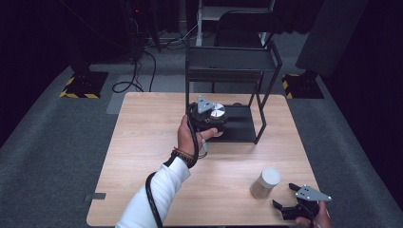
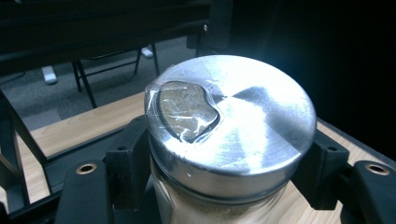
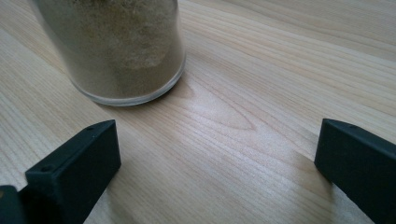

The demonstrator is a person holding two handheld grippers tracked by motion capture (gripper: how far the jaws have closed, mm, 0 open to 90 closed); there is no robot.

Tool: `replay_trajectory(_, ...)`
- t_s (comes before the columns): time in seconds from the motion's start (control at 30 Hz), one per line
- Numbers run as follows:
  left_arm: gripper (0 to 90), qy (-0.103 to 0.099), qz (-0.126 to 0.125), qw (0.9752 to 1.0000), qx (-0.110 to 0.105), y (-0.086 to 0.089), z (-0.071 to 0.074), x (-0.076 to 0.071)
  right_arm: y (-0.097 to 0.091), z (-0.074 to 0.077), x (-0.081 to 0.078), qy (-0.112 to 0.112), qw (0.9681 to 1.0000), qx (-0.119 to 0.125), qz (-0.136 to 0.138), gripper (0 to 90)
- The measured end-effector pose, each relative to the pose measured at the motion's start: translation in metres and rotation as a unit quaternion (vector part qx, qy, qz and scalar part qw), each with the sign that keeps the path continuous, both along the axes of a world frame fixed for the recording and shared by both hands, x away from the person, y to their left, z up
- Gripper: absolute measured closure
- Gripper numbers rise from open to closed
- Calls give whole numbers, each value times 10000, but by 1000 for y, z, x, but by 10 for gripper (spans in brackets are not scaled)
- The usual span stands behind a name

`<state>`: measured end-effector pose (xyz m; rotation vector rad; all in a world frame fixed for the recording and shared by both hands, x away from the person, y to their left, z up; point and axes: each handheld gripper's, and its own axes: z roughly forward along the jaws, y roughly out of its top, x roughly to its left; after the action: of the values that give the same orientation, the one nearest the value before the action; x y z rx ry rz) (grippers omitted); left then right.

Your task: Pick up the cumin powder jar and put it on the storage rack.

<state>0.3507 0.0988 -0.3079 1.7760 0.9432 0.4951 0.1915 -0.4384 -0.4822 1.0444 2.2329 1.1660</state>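
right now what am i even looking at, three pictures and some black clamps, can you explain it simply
A person works at a wooden table, holding a hand-held clamp tool in each hand. The high view looks down from above; the other two views come from cameras riding on each tool. The left tool is closed on a glass jar with a silver lid, held near a black metal shelf rack. The right tool rests open near the table's front edge, close to a second jar of pale powder standing on the wood, not touching it.
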Motion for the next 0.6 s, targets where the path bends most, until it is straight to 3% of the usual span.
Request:
replay_trajectory(0.37, 313, -232, -7, 9997, 85, -11, 58, 10, 0, 0, 0, -4, 10000, -5, 5, 0)
replay_trajectory(0.6, 313, -249, -94, 9995, 195, -13, 84, 17, -1, 0, 0, -4, 10000, -4, 17, 0)
